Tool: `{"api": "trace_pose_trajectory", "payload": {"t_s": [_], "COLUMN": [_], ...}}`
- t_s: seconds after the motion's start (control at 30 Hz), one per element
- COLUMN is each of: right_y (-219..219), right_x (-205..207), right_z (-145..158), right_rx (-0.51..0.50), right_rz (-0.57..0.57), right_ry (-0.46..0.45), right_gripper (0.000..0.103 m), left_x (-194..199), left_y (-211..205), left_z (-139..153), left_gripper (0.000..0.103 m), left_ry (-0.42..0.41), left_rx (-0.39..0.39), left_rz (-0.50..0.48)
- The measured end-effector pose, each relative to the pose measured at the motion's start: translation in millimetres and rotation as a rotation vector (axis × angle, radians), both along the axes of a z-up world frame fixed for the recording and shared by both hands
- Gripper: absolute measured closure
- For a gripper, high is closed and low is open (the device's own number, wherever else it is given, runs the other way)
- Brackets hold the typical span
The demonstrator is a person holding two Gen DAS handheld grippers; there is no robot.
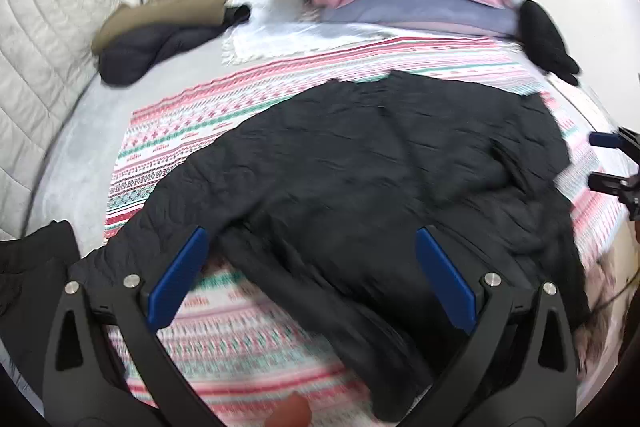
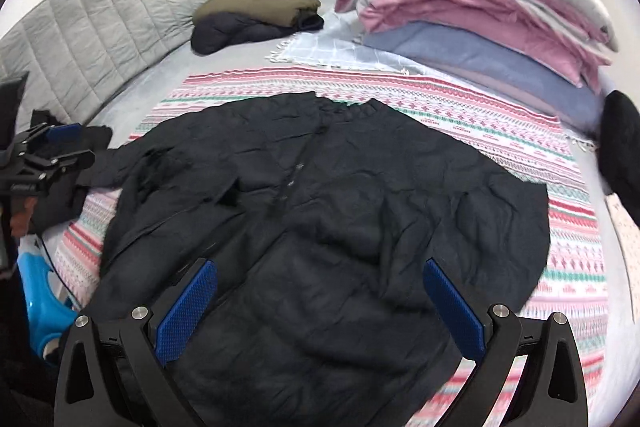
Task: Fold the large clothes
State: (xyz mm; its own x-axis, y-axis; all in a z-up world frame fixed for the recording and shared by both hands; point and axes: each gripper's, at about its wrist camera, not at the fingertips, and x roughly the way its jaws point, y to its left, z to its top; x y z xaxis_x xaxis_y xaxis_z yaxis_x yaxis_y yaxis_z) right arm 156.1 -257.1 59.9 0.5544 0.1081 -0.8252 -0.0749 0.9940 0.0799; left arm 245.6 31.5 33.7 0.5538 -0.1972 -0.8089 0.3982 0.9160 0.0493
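Left wrist view: your left gripper (image 1: 312,279) hangs with fingers spread wide and empty over the black jacket's (image 1: 380,163) near sleeve (image 1: 168,223); a pinch there risks catching the patterned blanket (image 1: 248,359) underneath, so the fold would drag it along. Right wrist view: your right gripper (image 2: 320,307) is equally wide and empty above the jacket's near body. The jacket lies spread flat on the bed, wrinkled; an uneven lift would likely skew the crease.
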Motion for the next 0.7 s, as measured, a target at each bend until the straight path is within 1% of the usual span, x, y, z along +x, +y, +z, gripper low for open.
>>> {"api": "trace_pose_trajectory", "payload": {"t_s": [0.1,0.13,0.23,0.3,0.33,0.43,0.5,0.53,0.57,0.63,0.7], "right_y": [-30.2,-41.3,-71.0,-91.0,-102.7,-134.4,-148.4,-157.2,-163.9,-179.2,-195.1], "right_x": [39.8,56.8,101.8,129.3,145.7,188.3,206.8,217.4,223.8,235.6,246.3], "right_z": [-19.9,-28.0,-51.4,-67.0,-76.5,-104.8,-119.3,-129.1,-136.3,-148.4,-161.1], "right_rx": [-0.013,-0.018,-0.031,-0.048,-0.053,-0.033,-0.032,-0.038,-0.044,-0.042,-0.014], "right_rz": [0.002,-0.006,-0.035,-0.068,-0.091,-0.147,-0.171,-0.183,-0.193,-0.216,-0.238], "right_ry": [0.045,0.066,0.101,0.119,0.129,0.151,0.157,0.164,0.168,0.177,0.194], "right_gripper": [0.0,0.0,0.0,0.0,0.0,0.0,0.0,0.0,0.0,0.0,0.0], "left_x": [63.2,74.0,122.5,154.3,169.8,211.5,232.3,243.3,252.8,265.6,268.3], "left_y": [12.4,13.8,16.0,16.3,16.3,15.5,13.9,13.2,11.7,10.8,10.4], "left_z": [-30.0,-36.3,-67.4,-89.7,-100.1,-126.2,-140.0,-148.9,-157.4,-170.1,-175.8], "left_gripper": [0.0,0.0,0.0,0.0,0.001,0.001,0.002,0.003,0.007,0.01,0.01], "left_ry": [0.08,0.09,0.117,0.143,0.148,0.117,0.117,0.133,0.148,0.185,0.215], "left_rx": [0.003,-0.001,0.015,0.004,-0.006,-0.01,-0.007,-0.007,-0.004,-0.018,-0.035], "left_rz": [0.045,0.044,0.045,0.053,0.056,0.075,0.077,0.071,0.069,0.054,0.042]}}
